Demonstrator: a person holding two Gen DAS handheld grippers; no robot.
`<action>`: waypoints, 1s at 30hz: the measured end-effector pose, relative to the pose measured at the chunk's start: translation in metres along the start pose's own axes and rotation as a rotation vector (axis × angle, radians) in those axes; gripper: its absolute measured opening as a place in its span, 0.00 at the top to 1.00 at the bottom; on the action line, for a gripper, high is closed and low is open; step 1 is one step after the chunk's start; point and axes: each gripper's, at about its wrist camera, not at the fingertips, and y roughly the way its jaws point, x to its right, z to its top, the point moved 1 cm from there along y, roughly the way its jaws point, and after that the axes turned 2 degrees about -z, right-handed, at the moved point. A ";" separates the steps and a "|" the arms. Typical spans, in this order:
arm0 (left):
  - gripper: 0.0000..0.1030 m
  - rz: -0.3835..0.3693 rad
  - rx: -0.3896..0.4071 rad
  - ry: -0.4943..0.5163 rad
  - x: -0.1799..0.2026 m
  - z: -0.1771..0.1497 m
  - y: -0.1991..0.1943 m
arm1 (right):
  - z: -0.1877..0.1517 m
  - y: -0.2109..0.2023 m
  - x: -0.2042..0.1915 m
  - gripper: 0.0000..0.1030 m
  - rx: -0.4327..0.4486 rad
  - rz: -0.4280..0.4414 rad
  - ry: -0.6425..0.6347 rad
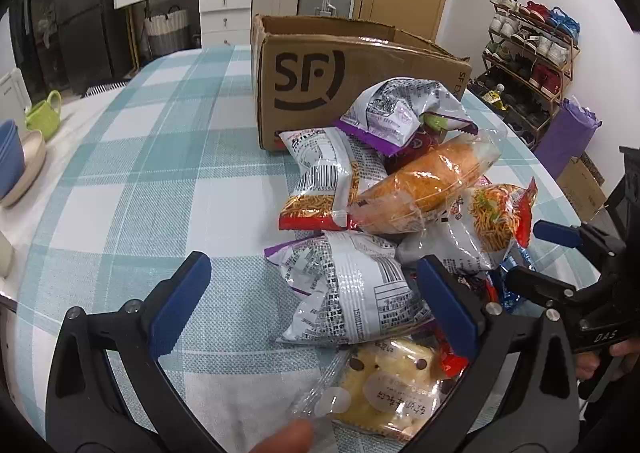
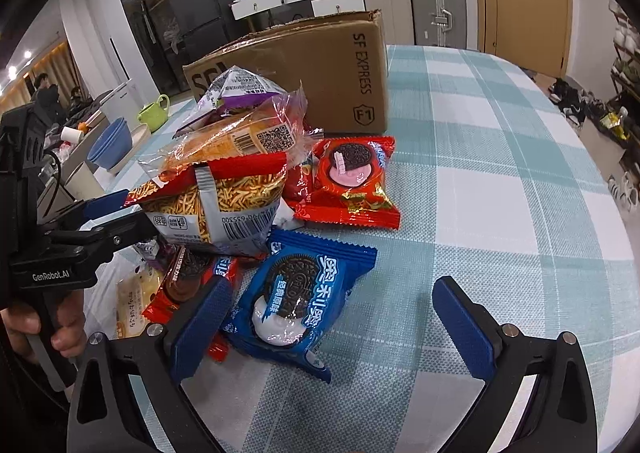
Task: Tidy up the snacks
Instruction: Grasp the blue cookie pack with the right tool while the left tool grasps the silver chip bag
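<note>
Cardboard box (image 1: 320,93) stands at 12 o'clock behind the heaped snacks (image 1: 400,189) on the checked counter (image 1: 160,157). Left gripper (image 1: 316,301) — jaws wide, empty — frames a silver packet (image 1: 352,293). Right gripper (image 2: 332,317) gapes likewise over a blue cookie packet (image 2: 296,297).

Teal/white check tablecloth (image 2: 500,173), blue Oreo pkt (image 2: 298,293), brown box (image 1: 320,85).

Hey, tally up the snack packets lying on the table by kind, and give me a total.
Oreo packs: 3 (1 blue, 2 red)
Noodle snack bags: 2
Purple-and-silver bags: 2
Bread roll: 1
Yellow cake packet: 1
Total visible: 9; the pile may hide more.
</note>
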 end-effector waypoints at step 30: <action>0.58 -0.143 -0.009 -0.048 -0.007 -0.009 0.007 | -0.010 -0.006 -0.004 0.55 0.017 0.037 0.026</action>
